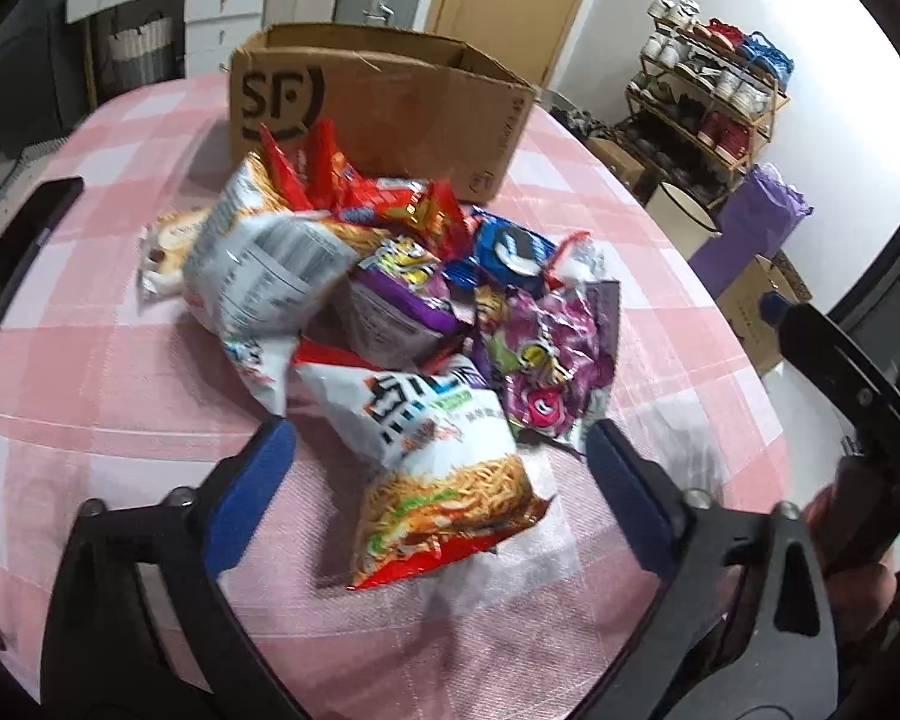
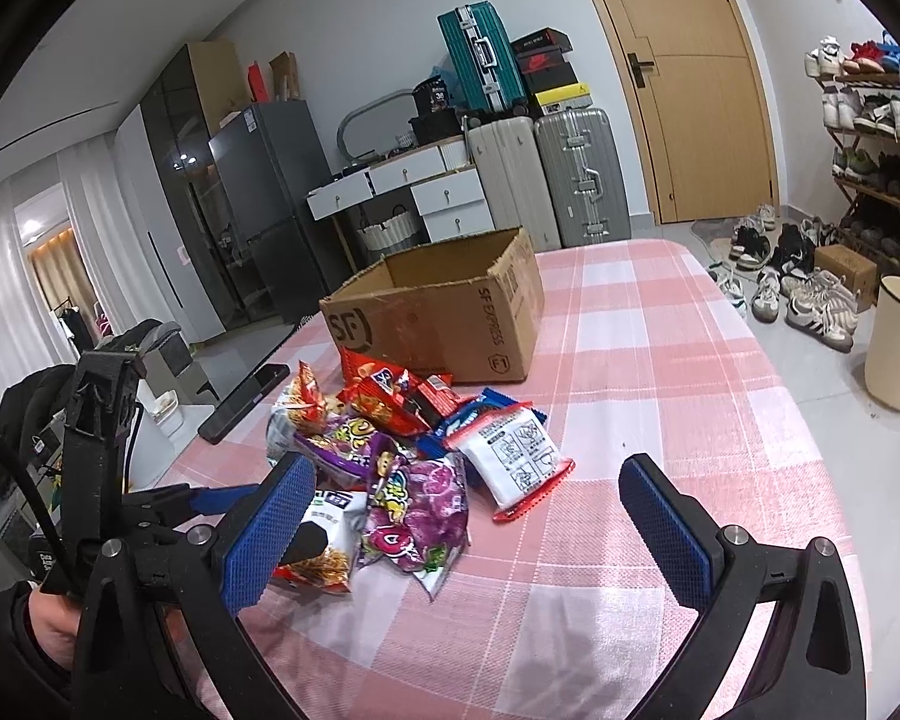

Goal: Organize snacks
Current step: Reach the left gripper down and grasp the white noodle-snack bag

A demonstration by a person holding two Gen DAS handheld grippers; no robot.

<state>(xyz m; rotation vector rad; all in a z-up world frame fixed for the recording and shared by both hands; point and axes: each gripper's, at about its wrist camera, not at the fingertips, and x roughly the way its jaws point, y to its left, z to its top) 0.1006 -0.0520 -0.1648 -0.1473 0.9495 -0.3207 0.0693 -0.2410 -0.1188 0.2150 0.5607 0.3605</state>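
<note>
Table: one table (image 2: 660,360) under a pink and white checked cloth, slightly creased.
Snack pile: a heap of crinkled foil and plastic snack packets (image 1: 390,300) in the middle of the table, just in front of the box; about nine or ten, overlapping too much for a sure count.
Noodle-snack bags: two white bags with orange noodle prints; the nearer noodle bag (image 1: 444,474) lies between the left fingers.
Purple packets: two, glossy and crumpled (image 2: 414,516).
Blue cookie pack: one (image 1: 510,252).
Red packets: two or three at the back of the heap (image 1: 378,192), against the box.
White sachet: one flat white pack with a red edge (image 2: 516,462), printed panel up; clear only in the right wrist view.
Box: one open brown corrugated cardboard box (image 2: 444,324), printed SF, flaps up; its inside shows only from the right wrist.
Phone: one dark flat phone (image 2: 243,402) on the table's left edge.
Left gripper (image 1: 441,450): fingers wide, blue ribbed pads either side of the nearer noodle bag; whether they touch it I cannot tell.
Right gripper (image 2: 468,498): fingers wide, holding nothing, above the near side of the pile.
Background: three upright hard suitcases (image 2: 576,174) and a shoe rack (image 1: 708,102).
</note>
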